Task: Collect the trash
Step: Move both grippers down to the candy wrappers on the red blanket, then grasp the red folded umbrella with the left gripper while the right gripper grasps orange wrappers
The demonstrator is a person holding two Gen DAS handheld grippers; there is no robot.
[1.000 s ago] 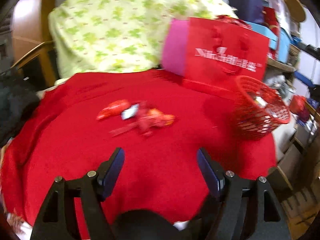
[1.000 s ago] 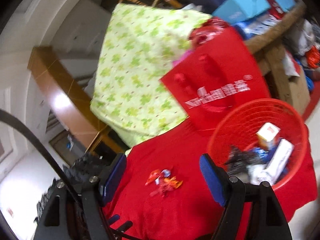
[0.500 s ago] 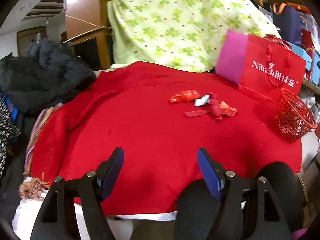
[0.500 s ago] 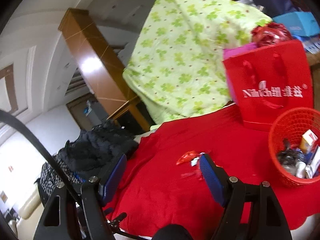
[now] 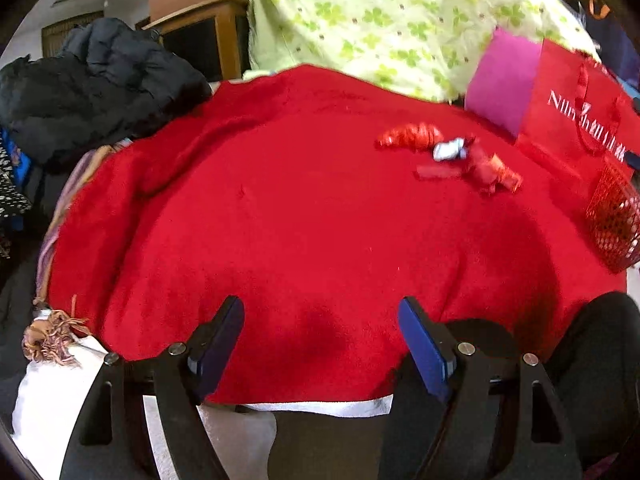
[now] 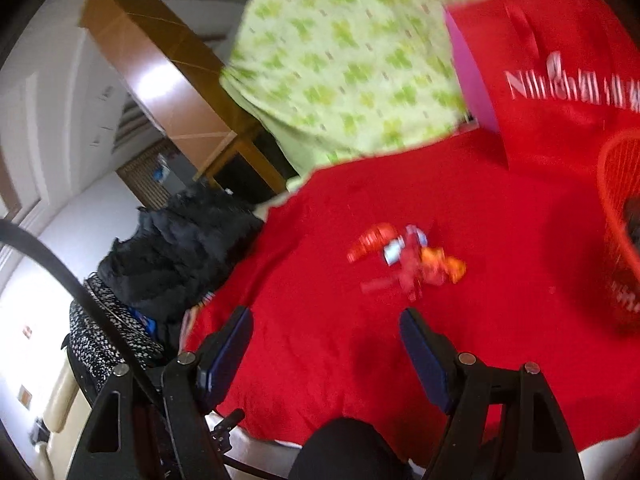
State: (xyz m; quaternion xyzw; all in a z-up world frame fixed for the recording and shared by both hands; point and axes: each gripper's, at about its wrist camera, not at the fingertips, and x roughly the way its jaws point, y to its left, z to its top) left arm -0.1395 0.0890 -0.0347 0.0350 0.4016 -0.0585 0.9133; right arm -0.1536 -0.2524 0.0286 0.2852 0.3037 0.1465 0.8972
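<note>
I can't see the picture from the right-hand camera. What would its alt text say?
The right gripper hangs open and empty above a red blanket, aimed toward a small pile of candy wrappers. A red mesh basket stands at the right edge, a red gift bag and green clover-print cloth behind.

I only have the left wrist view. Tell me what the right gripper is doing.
Observer: The right gripper is open, nothing between its fingers, above the red cloth.
Operator: Report where the wrappers sit from it.
Observer: The wrappers lie just ahead of its fingertips, untouched.
Operator: Now give me the basket.
Observer: The red basket is cut off at that view's right edge, and something dark shows inside it.
</note>
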